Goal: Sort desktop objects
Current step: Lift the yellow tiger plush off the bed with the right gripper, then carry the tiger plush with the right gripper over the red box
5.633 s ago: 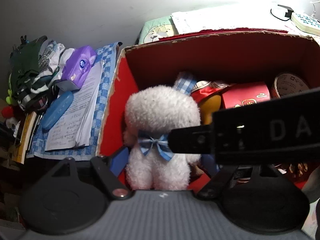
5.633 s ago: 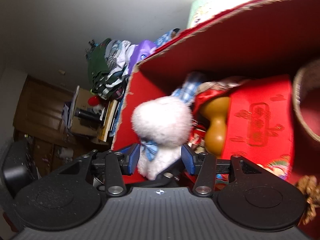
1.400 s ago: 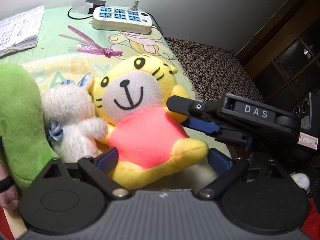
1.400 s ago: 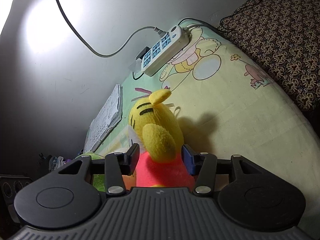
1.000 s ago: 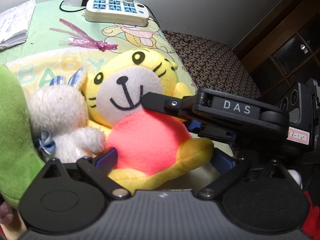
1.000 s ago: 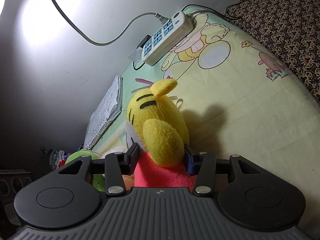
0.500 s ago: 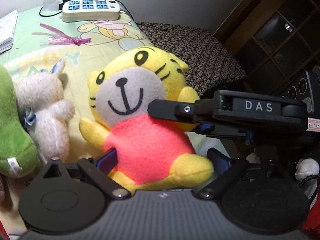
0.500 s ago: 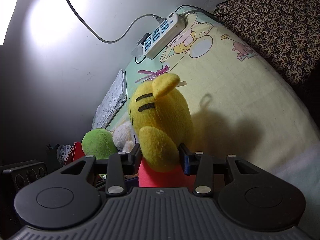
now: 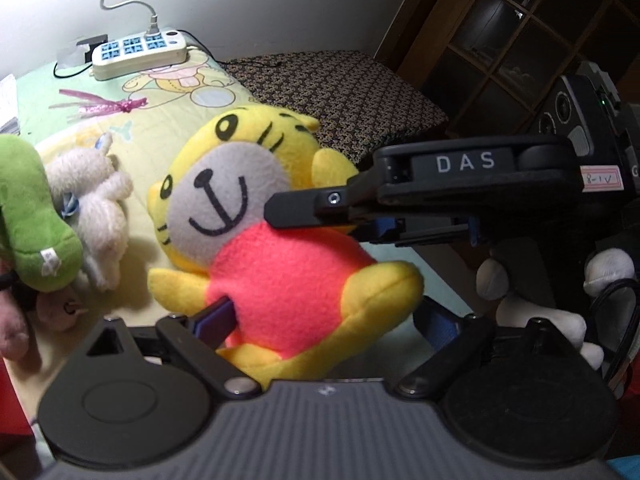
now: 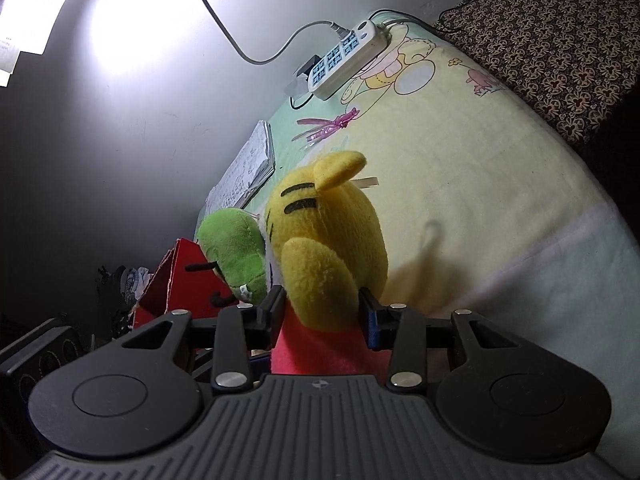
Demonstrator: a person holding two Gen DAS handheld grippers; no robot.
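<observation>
In the left wrist view, the tiger [image 9: 260,216] was placed at centre, the rabbit [image 9: 96,208] left of it, the frog [image 9: 28,220] at the left edge, the power strip [image 9: 138,54] at upper left.

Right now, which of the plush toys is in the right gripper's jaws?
The yellow tiger plush in the pink shirt; the right gripper clamps its side. The white plush and green plush lie apart, ungripped.

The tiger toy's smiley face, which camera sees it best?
The left wrist camera. There the yellow tiger toy faces the lens, so its eyes, nose and smile all show. The right wrist camera sees the yellow tiger toy from behind and to the side: one ear, black stripes and an arm between the right gripper fingers.
</observation>
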